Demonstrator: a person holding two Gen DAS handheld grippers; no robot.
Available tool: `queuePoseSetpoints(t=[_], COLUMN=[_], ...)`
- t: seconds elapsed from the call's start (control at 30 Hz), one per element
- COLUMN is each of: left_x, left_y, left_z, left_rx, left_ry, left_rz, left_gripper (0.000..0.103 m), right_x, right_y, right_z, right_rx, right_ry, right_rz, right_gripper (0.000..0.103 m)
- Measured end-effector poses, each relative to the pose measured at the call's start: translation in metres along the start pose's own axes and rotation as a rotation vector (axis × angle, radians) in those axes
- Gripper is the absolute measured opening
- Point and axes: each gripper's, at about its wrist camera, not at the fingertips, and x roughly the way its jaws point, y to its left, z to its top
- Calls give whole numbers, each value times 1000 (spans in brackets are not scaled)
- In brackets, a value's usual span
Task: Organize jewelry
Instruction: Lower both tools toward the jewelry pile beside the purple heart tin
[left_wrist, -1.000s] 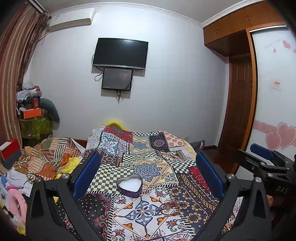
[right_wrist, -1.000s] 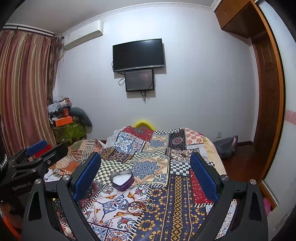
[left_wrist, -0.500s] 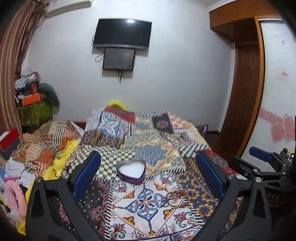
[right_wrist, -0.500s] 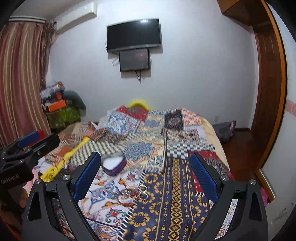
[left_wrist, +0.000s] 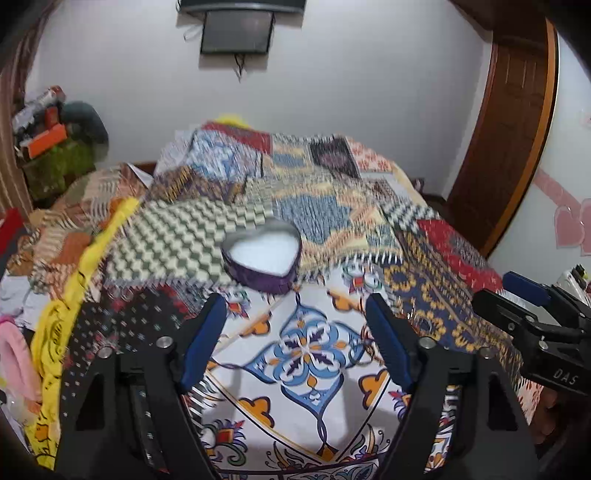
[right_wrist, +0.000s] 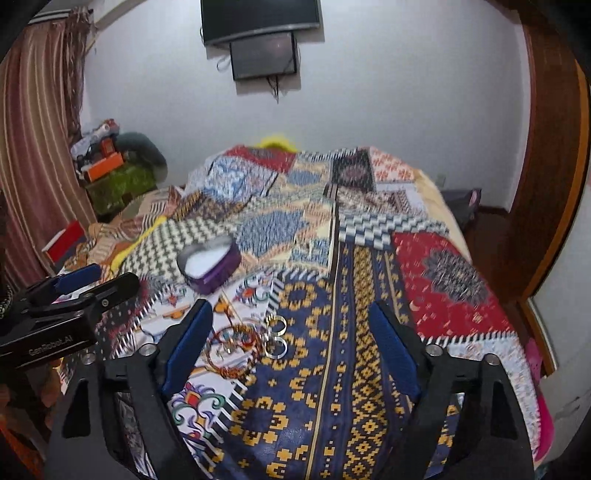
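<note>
Here both grippers hover above the bed (right_wrist: 454, 280), which carries a patchwork cover, and neither one holds anything. The left gripper (left_wrist: 295, 339) has its fingers (left_wrist: 201, 345) spread wide, and the right gripper (right_wrist: 291, 343) has its fingers (right_wrist: 186, 345) spread wide too.

The heart-shaped box (left_wrist: 263, 254), purple outside and white inside, stands open near the middle of the bed, a little toward its left edge. The jewelry (right_wrist: 245, 341) lies on the cover nearer to the foot edge than the box: a loose pile of thin bangles with beads, and just beside it two metal rings (right_wrist: 276, 335).

I judge that the step in hand is the first pick, most likely by the right gripper, because the pile sits just by its left finger. To do it well, I would shift this gripper to the left until one piece lies between the fingers, come down straight, and close softly on one bangle only, so the others do not tangle or slide on the soft cloth.
</note>
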Motion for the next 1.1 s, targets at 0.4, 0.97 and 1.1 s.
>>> queuePoseSetpoints(t=[0.4, 0.97, 1.1], left_x=[40, 54, 57], left_y=[-14, -32, -32], left_z=[-23, -29, -29], left_rx=[7, 60, 60], left_ry=[148, 179, 178], left_rz=[-121, -180, -188], left_gripper=[53, 31, 24], right_x=[34, 57, 61], right_y=[-8, 6, 9], right_z=[-20, -19, -18], right_rx=[-42, -129, -145], right_ry=[134, 200, 212], right_rz=[24, 70, 70], right_gripper=[46, 32, 32])
